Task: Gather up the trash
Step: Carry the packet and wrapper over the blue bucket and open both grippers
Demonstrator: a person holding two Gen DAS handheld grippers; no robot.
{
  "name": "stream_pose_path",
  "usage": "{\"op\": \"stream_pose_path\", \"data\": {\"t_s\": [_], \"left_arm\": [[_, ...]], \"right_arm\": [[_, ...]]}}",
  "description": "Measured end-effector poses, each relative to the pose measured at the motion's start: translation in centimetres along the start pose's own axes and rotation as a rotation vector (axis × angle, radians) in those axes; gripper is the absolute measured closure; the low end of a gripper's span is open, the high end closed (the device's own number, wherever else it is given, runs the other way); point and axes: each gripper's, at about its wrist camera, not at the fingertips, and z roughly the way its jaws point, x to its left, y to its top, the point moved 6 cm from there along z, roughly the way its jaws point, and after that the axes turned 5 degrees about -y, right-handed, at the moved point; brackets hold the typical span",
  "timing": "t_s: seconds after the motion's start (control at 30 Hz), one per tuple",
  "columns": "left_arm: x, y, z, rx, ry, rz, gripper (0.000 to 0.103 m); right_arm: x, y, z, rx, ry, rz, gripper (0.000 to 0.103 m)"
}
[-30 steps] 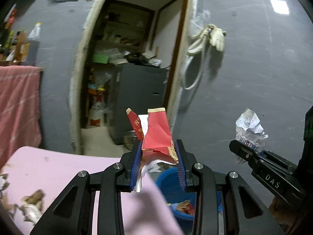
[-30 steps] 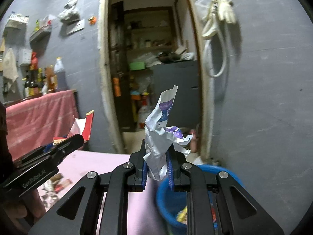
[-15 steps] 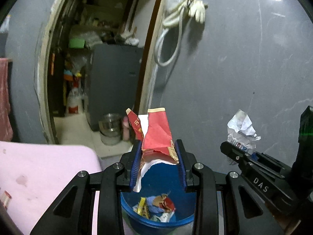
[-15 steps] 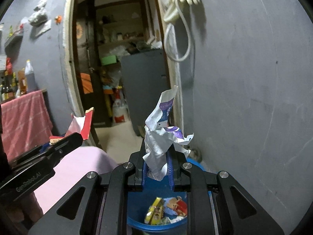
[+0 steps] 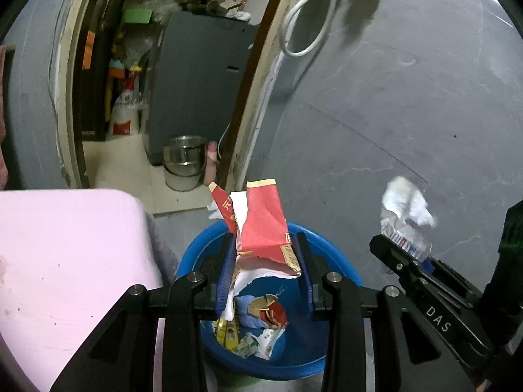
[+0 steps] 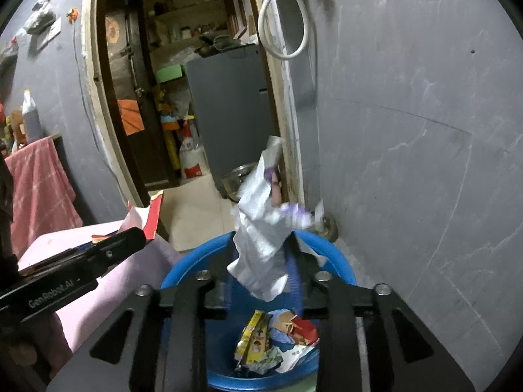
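My left gripper (image 5: 264,245) hovers over the blue bin (image 5: 340,268) with a torn red wrapper (image 5: 261,225) upright between its pads. Its jaws are opening slightly, but the pads still touch the wrapper. My right gripper (image 6: 263,248) is beside it over the same bin (image 6: 340,261). Its jaws are opening, and the crumpled white wrapper (image 6: 261,241) between them is blurred, tilted and loose. Several wrappers (image 6: 274,343) lie in the bin. The left wrist view shows the right gripper (image 5: 392,251) with the white wrapper (image 5: 405,209). The right wrist view shows the left gripper (image 6: 130,238).
A pink-covered table (image 5: 65,261) adjoins the bin on the left. The grey wall (image 5: 392,114) stands close behind and to the right. A doorway opens onto a grey fridge (image 5: 202,81) and a steel pot (image 5: 183,160) on the floor. A white hose (image 5: 310,32) hangs on the wall.
Both grippers have travelled from over the pink table to above the blue bin and tipped downward. The right jaws have widened, and the white wrapper has tilted and slipped lower.
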Motion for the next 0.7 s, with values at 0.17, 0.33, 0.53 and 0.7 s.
{"op": "stream_pose_path", "data": {"t_s": [0.17, 0.33, 0.53, 0.7], "left_arm": [[0.6, -0.4, 0.2, 0.031, -0.007, -0.031, 0.066], [1.0, -0.3, -0.1, 0.035, -0.006, -0.053, 0.059], [0.8, 0.6, -1.7, 0.006, 0.003, -0.055, 0.051], [0.4, 1.8, -5.1, -0.074, 0.011, -0.047, 0.036]], "right_arm": [[0.2, 0.1, 0.7, 0.018, 0.0, -0.002, 0.067], [0.0, 0.3, 0.3, 0.007, 0.001, 0.012, 0.056], [0.0, 1.2, -0.9, -0.024, -0.012, 0.026, 0.051], [0.4, 2.5, -3.3, -0.09, -0.023, 0.037, 0.032]]}}
